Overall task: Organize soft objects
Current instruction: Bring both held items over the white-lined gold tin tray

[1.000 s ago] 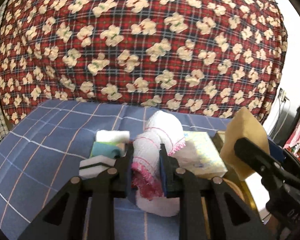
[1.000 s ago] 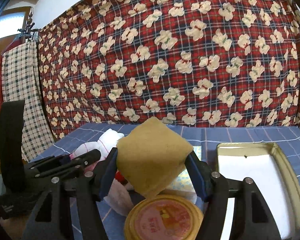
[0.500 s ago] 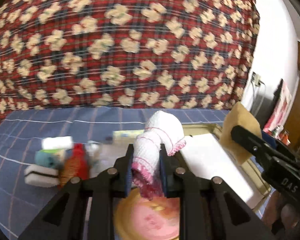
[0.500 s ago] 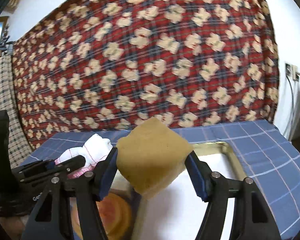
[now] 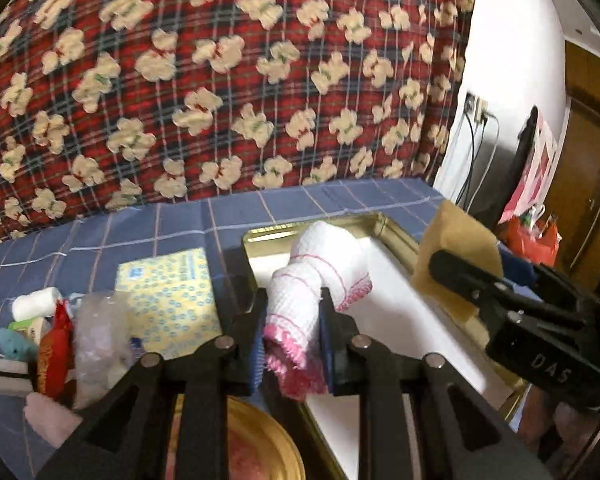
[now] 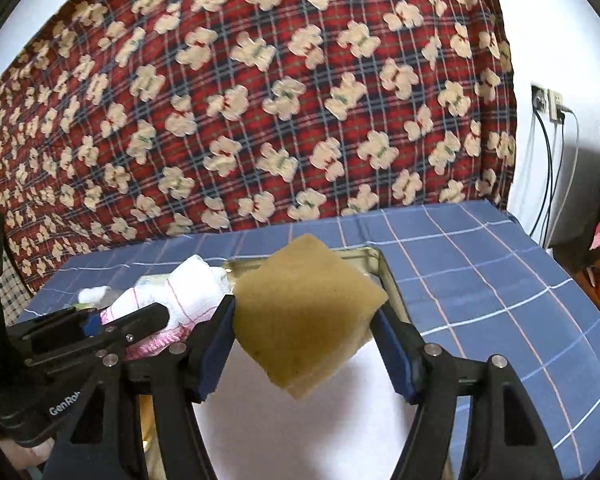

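Observation:
My left gripper point(image 5: 293, 334) is shut on a rolled white cloth with pink trim point(image 5: 320, 276) and holds it above the left part of a gold-rimmed tin with a white inside point(image 5: 396, 320). My right gripper point(image 6: 306, 340) is shut on a tan sponge point(image 6: 306, 316) and holds it above the same tin point(image 6: 390, 280). The right gripper and sponge point(image 5: 456, 256) show at the right of the left wrist view. The cloth point(image 6: 180, 294) and left gripper show at the left of the right wrist view.
Left of the tin lie a yellow patterned packet point(image 5: 172, 296), a clear bag point(image 5: 100, 332), a red wrapper point(image 5: 54, 356), a white roll point(image 5: 36, 302) and sponges on the blue checked tablecloth point(image 5: 100, 236). A round gold lid point(image 5: 256, 444) sits below the left gripper. A red patterned blanket point(image 6: 260, 100) rises behind.
Both grippers have swung right with their loads, from above the pile of objects and the round lid to above the tin. The grips are unchanged.

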`<state>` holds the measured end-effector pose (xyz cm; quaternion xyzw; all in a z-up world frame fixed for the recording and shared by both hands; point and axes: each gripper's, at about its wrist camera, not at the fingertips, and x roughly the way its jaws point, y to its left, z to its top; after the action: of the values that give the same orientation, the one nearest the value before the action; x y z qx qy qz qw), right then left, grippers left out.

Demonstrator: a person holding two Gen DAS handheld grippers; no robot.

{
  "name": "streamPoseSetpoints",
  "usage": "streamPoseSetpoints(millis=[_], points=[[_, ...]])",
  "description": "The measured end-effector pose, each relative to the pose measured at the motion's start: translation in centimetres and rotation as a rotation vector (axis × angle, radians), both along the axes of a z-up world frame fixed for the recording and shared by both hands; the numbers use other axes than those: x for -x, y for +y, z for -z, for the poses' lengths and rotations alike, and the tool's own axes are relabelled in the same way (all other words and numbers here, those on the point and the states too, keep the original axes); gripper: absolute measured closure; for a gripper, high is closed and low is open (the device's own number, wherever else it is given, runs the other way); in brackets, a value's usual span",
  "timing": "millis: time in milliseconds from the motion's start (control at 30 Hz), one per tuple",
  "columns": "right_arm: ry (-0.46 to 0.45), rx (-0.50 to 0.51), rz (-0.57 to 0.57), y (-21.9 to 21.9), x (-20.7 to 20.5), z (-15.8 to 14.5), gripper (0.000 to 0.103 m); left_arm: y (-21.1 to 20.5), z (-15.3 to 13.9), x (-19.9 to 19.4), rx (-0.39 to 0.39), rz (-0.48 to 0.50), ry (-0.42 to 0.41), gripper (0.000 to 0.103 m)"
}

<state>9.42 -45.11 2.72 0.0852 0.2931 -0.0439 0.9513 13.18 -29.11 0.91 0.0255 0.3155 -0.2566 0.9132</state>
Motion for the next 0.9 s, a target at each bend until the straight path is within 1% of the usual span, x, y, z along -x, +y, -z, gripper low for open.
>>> streamPoseSetpoints(millis=[133, 367, 533, 667, 733, 900], points=[[0.037, -0.003, 0.008, -1.0, -0.5, 0.7, 0.034, -0.9, 0.6, -0.3, 0.003, 0.025, 0.021, 0.082], [0.093, -0.015, 0.023, -2.5, -0.5, 1.8, 0.034, -2.0, 1.4, 0.3, -0.016, 0.06, 0.041, 0.082], [0.135, -0.026, 0.01, -2.6, -0.8, 2.8, 0.034, -2.4, 1.9, 0.5, -0.02, 0.079, 0.048, 0.082], [0.135, -0.023, 0.013, -2.6, -0.6, 3.0, 0.034, -2.8, 2.5, 0.7, -0.042, 0.094, 0.042, 0.082], [0.14, -0.02, 0.016, -2.6, -0.6, 3.1, 0.034, -2.9, 2.8, 0.6, -0.041, 0.101, 0.054, 0.082], [0.155, -0.007, 0.022, -2.6, -0.8, 3.2, 0.034, -3.1, 3.0, 0.6, -0.052, 0.111, 0.051, 0.082]])
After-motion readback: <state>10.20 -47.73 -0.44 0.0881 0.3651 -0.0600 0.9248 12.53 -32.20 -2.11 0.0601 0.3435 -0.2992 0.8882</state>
